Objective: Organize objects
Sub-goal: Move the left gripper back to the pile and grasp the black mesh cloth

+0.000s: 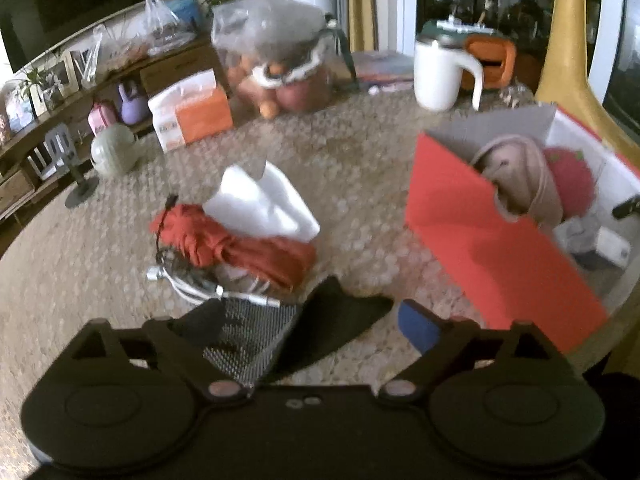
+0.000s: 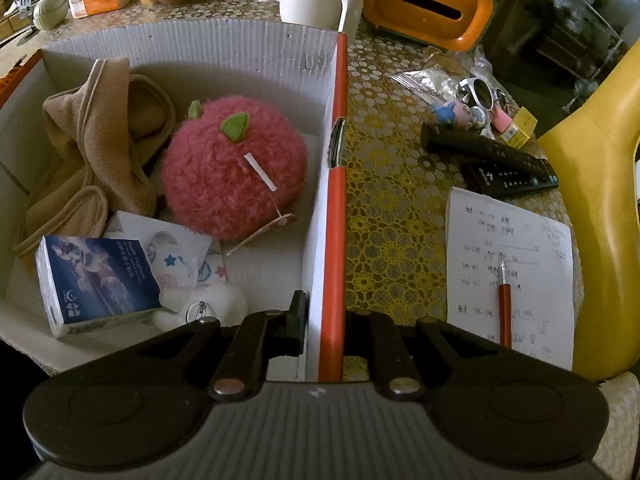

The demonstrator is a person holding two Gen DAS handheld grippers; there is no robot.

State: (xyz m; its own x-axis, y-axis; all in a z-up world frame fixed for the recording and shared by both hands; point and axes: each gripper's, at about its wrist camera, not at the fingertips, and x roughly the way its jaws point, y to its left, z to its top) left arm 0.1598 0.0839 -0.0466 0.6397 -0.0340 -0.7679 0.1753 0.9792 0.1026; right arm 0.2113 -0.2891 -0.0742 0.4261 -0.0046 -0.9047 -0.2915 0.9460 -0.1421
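Where right tool [image 2: 324, 332] clamps wall: red box [image 2: 338, 208], white inside.

Box [image 2: 338, 216]: red outside, white inside. Plush [image 2: 234, 168]: pink, green leaves. Worktop [image 2: 392, 216]: yellow lace pattern. Mug [image 1: 434, 76]: white. Umbrella [image 1: 240, 248]: red.

Little legible writing in either view

In the right wrist view, the white sheet [image 2: 508, 268] at lower right carries handwritten lines too small to read, the blue packet [image 2: 96, 280] in the box at lower left has white print and a logo that cannot be made out, and the remote controls [image 2: 492, 160] show only unreadable button marks. The left wrist view is too blurred for any text.
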